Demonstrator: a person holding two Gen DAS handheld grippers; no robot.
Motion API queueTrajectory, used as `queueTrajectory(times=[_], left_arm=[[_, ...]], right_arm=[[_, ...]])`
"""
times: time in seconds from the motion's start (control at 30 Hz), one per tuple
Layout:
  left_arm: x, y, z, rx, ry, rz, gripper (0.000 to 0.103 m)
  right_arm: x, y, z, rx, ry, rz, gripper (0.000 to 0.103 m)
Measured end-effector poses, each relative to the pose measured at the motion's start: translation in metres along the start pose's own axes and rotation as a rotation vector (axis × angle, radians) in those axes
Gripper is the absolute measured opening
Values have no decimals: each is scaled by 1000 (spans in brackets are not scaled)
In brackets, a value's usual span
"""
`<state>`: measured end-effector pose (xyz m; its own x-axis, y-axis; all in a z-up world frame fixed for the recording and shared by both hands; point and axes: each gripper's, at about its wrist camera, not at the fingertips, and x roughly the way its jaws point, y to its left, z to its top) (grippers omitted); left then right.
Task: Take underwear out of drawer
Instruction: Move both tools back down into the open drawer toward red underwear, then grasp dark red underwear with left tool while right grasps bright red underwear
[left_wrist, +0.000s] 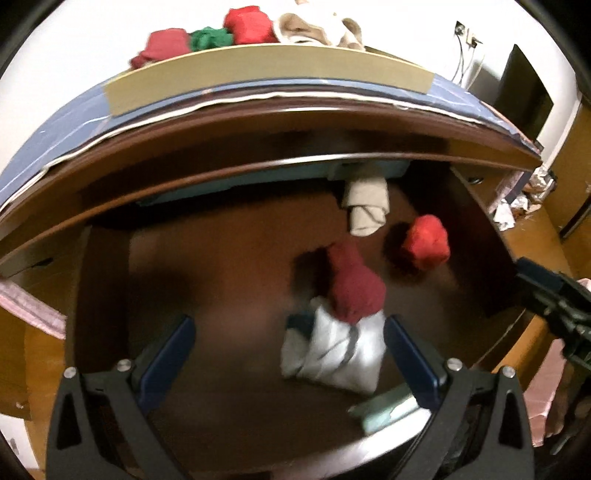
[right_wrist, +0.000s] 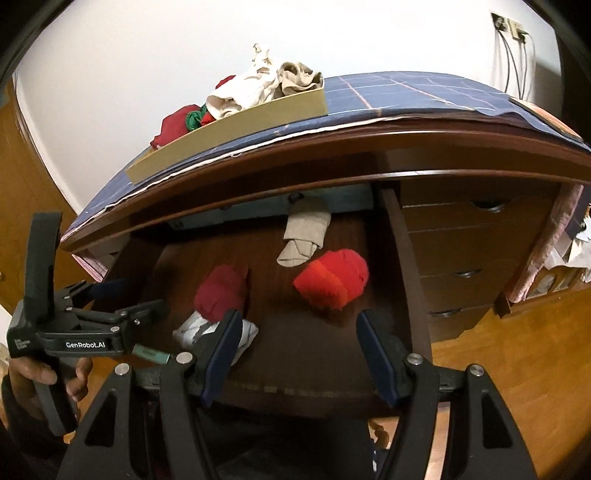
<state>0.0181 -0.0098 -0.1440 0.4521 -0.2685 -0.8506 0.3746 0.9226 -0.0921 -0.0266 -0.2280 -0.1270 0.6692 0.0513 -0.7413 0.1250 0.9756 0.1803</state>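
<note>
The dark wooden drawer (left_wrist: 221, 258) (right_wrist: 402, 258) is pulled open. In it lie a beige roll (left_wrist: 365, 206) (right_wrist: 304, 230), a bright red bundle (left_wrist: 426, 242) (right_wrist: 332, 282), a dark red bundle (left_wrist: 352, 282) (right_wrist: 221, 291) and a white-grey folded piece (left_wrist: 332, 354) (right_wrist: 195, 330). My left gripper (left_wrist: 290, 341) (right_wrist: 107, 299) is open above the drawer, just left of the white-grey piece. My right gripper (right_wrist: 297, 334) is open over the drawer's front, below the bright red bundle; its body shows at the left wrist view's right edge (left_wrist: 554, 299).
A tan cardboard tray (left_wrist: 266, 70) (right_wrist: 236, 129) with several red, green and beige garments stands on the blue checked cloth (right_wrist: 424, 92) atop the dresser. Closed drawers (right_wrist: 469, 258) are to the right. A pale green item (left_wrist: 388, 410) lies at the drawer's front.
</note>
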Motion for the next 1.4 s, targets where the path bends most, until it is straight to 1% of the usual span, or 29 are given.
queueTrajectory(times=[0.13,0.23,0.3,0.47,0.6,0.63,0.7,0.8,0.87,0.93,0.97,1.0,1.07,1.17,1.23,1.4], left_arm=[[15,-14,17,29,38,-40,102],[29,-25,26,75,73,-28,97],[39,-32,31,103,106,-29,97],[59,-42,40,151,181,-21,90],[73,-44,43,155,252,-39,87],[77,-45,43,168,275,-35,83],[80,-46,43,181,295,-39,78],[85,-43,43,176,327,-57,76],[87,-42,43,172,338,-65,70],[91,-43,42,185,357,-71,55],[93,-44,41,188,369,-77,50],[95,-44,41,190,378,-90,42],[95,-41,42,173,376,-105,42],[93,-35,44,133,362,-130,40],[86,-30,43,115,329,-161,39],[70,-16,43,87,263,-188,39]], right_arm=[[15,-4,15,-13,42,7,66],[29,-6,24,-49,85,-17,66],[36,-9,29,-58,109,-11,66],[60,-12,44,-83,188,13,66],[80,-12,52,-114,252,16,66],[84,-12,53,-124,269,12,66],[93,-10,56,-163,304,12,66],[101,-7,59,-215,335,-6,66],[107,-4,61,-254,355,-17,66],[112,0,62,-288,376,-29,66],[114,2,62,-304,387,-31,66],[116,4,62,-319,398,-28,66],[119,6,61,-349,413,-38,66],[126,8,62,-384,430,-74,66],[129,9,62,-406,438,-90,66],[137,18,52,-517,476,-159,66]])
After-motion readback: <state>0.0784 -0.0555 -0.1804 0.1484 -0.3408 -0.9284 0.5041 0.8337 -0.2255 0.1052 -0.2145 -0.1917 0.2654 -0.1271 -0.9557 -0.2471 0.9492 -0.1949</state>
